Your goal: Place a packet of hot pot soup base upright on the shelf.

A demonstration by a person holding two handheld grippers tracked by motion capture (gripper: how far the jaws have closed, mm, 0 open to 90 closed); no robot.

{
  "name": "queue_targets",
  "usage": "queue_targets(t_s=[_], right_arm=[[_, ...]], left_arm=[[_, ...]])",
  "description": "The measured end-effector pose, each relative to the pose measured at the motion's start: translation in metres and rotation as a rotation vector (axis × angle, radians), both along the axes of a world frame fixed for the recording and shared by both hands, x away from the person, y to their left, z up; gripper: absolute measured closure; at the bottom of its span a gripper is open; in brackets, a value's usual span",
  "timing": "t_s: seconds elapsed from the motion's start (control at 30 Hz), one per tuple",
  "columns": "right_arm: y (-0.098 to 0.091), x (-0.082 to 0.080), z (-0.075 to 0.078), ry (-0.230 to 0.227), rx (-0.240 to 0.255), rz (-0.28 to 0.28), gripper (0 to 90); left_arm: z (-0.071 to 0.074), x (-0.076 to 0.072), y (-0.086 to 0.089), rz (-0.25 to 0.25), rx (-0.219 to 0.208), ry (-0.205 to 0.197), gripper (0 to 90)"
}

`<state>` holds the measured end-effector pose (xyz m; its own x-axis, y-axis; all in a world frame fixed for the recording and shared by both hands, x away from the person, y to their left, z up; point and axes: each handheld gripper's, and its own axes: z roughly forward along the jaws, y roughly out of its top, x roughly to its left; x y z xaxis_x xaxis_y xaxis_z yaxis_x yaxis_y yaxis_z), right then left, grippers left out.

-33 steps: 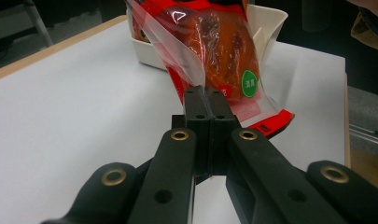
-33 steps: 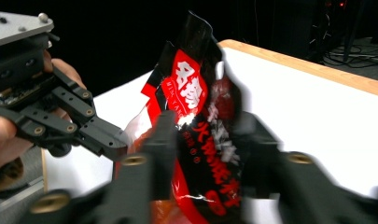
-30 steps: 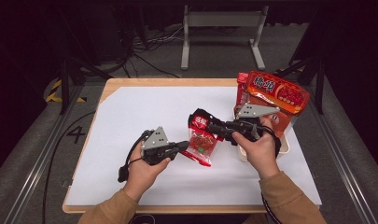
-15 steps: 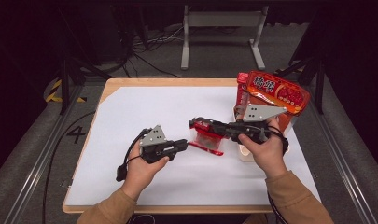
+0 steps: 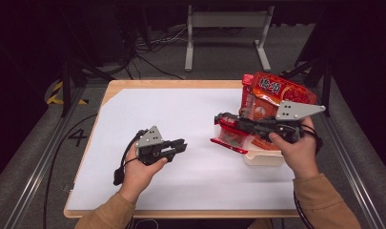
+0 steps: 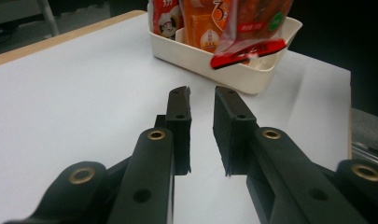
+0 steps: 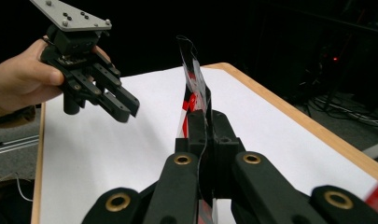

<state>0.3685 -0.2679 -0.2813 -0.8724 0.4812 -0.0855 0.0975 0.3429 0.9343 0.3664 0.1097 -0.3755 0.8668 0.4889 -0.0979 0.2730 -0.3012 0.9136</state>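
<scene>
Your left gripper (image 5: pixel 180 145), low and left of centre in the high view, holds nothing: its jaws stand a narrow gap apart over the white table sheet (image 5: pixel 181 114) and have just been opening. Right of centre, your right gripper (image 5: pixel 221 119) pinches a red snack packet (image 5: pixel 230 138) by its edge, lifted beside the cream tray (image 5: pixel 263 159). Judging by this, the packet still has to go in; behind, at upper right, other snack bags (image 5: pixel 271 93) already stand in the tray.
</scene>
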Motion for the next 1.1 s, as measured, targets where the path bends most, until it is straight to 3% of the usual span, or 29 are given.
queue_targets(t_s=[0.17, 0.47, 0.77, 1.1], right_arm=[[-0.020, -0.003, 0.005, -0.011, -0.001, -0.017, 89.8], [-0.048, -0.009, 0.012, -0.042, -0.016, -0.025, 89.7], [-0.071, -0.014, 0.016, -0.078, -0.028, -0.030, 89.7], [-0.090, -0.014, 0.017, -0.097, -0.031, -0.021, 89.5]], left_arm=[[0.000, 0.000, 0.009, 0.028, 0.009, 0.001, 70.7], [-0.005, 0.003, 0.033, 0.102, 0.020, 0.037, 50.9], [-0.009, 0.005, 0.052, 0.145, 0.029, 0.065, 43.1], [-0.011, 0.005, 0.073, 0.207, 0.012, 0.074, 41.8]])
